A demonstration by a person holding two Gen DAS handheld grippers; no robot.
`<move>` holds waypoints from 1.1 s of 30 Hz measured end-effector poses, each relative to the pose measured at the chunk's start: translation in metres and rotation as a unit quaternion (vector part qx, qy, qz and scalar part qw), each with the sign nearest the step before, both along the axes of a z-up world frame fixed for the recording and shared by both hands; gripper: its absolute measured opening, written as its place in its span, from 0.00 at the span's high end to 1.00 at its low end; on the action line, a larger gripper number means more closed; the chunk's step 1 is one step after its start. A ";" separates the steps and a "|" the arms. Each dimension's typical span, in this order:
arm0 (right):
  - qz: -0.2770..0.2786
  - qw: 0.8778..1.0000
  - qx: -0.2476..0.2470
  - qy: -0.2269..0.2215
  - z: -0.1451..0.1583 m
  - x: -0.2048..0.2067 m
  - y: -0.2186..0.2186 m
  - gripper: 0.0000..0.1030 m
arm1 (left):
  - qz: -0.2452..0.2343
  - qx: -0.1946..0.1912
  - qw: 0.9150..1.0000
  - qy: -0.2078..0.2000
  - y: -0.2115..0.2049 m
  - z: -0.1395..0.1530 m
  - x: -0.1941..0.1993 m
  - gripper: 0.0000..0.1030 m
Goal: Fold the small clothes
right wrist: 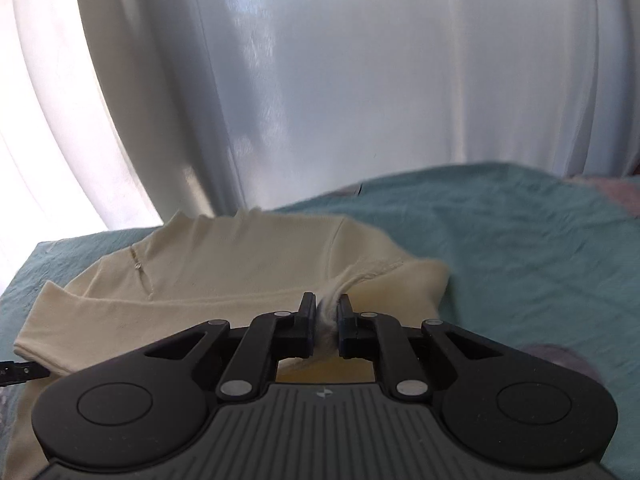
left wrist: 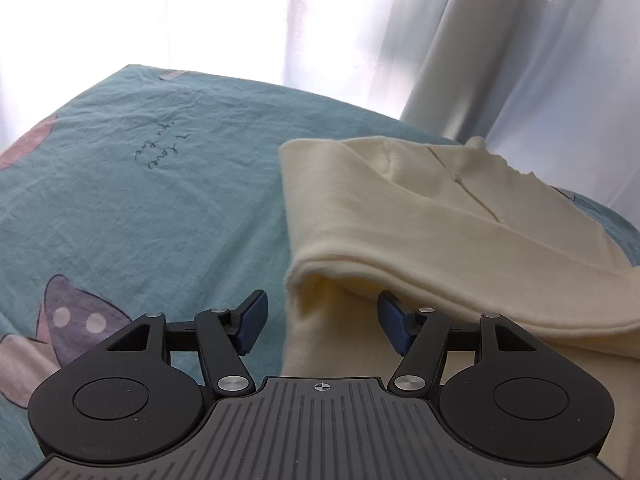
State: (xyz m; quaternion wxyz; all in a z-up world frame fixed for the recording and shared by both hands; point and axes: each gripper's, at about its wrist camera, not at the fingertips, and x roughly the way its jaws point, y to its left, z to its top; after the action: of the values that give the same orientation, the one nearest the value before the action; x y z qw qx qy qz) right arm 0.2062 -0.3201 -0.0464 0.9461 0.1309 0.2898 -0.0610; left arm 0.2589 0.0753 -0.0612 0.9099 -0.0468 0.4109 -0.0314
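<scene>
Left gripper: jaws stood wide apart, holding nothing, blue pads either side of the garment's near left edge.
Right gripper: jaws were clamped on a bunched fold of the cream sweater.
Cream sweater: lay partly folded on the teal bedsheet, ahead of and under both sets of jaws; a sleeve crossed just beyond the left jaws.
White curtain: hung beyond the bed, past the jaws.

A: Left gripper?
B: Jaws spread wide, blue pads at 9 and 3 o'clock, nothing between.
A: Right gripper?
B: Jaws pinched together on cream fabric.
</scene>
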 end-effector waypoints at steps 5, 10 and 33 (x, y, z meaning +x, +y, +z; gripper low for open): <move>-0.027 0.999 -0.030 0.024 -0.008 0.000 -0.020 0.91 | 0.019 -0.007 1.000 0.014 0.008 -0.002 0.003 0.36; -0.054 0.997 -0.036 0.043 -0.026 -0.001 -0.029 0.96 | 0.017 -0.002 1.000 0.001 0.012 0.013 -0.005 0.36; 0.029 0.991 -0.128 0.037 -0.037 0.045 0.021 0.94 | -0.101 0.069 0.992 -0.026 -0.085 -0.012 0.028 0.25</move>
State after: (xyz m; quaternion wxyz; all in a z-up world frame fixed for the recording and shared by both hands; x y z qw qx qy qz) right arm 0.2510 -0.2992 -0.0838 0.9450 -0.0022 0.3182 -0.0749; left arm 0.2869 -0.0096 -0.0728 0.9135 0.0585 0.3910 -0.0957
